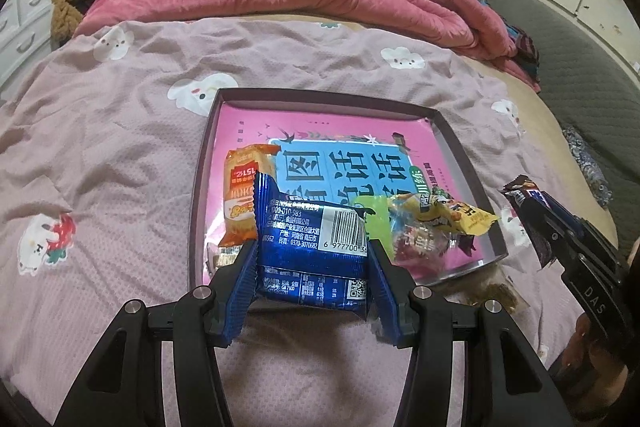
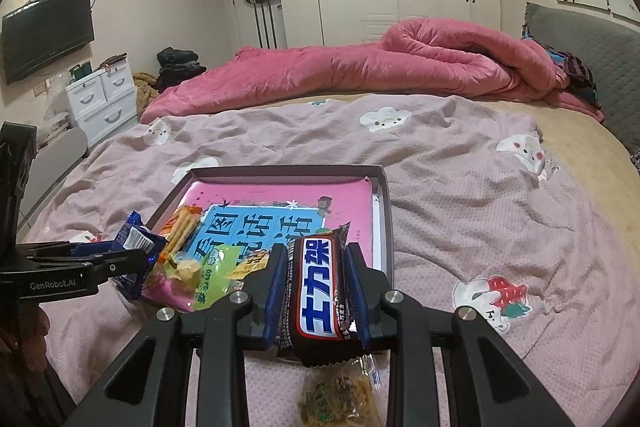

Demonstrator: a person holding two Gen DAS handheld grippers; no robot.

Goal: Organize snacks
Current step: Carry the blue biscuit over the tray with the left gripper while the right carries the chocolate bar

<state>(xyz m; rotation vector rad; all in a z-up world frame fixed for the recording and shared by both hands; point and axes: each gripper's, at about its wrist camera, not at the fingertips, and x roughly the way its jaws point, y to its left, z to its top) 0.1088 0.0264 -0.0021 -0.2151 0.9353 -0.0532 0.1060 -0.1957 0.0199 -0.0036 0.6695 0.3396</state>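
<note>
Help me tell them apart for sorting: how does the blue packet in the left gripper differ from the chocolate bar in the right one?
The blue packet is wide and squarish, filling the left gripper; the chocolate bar is narrow and long, in the right gripper.
The blue packet shows its back, with barcode and small print; the chocolate bar shows its front, with big white lettering on a blue band.
The packet's wrapper is shiny blue; the bar's is dark brown.
Both are sealed and gripped between fingers near the tray.
</note>
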